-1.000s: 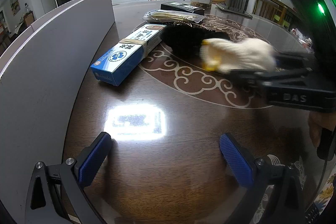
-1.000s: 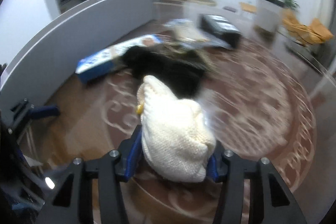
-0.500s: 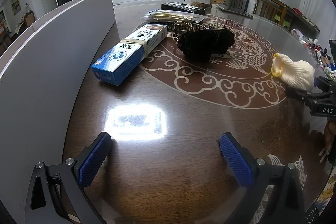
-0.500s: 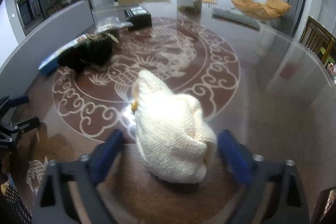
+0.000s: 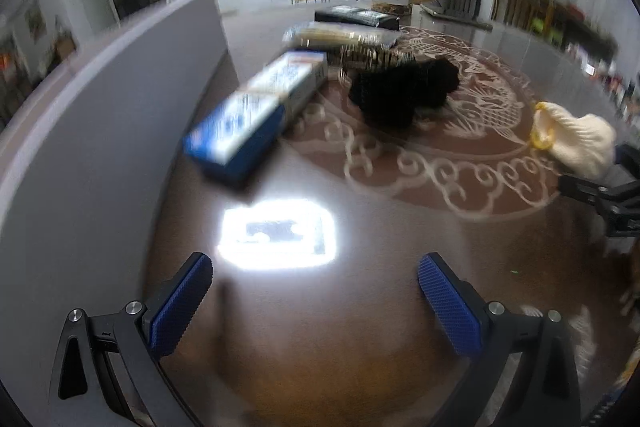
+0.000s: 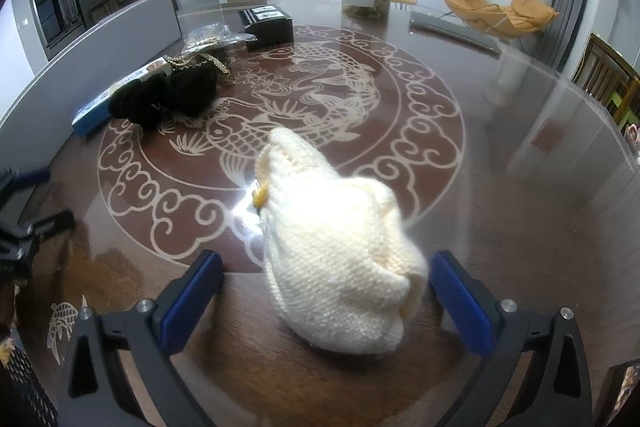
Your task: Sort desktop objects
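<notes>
Carried rightward off the black bundle [image 6: 168,93], the cream knit glove [image 6: 340,267] lies on open surface [image 6: 500,187] between the right gripper [image 6: 326,301]'s opening jaws, unclamped; left gripper [image 5: 316,301] jaws apart, empty.

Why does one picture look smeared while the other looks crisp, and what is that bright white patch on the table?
Left wrist view: motion blur smears the blue box and room edges; the white patch is lamp glare on the glossy table. Right wrist view: sharp, though the cream knit is overexposed; fisheye bends both.
</notes>
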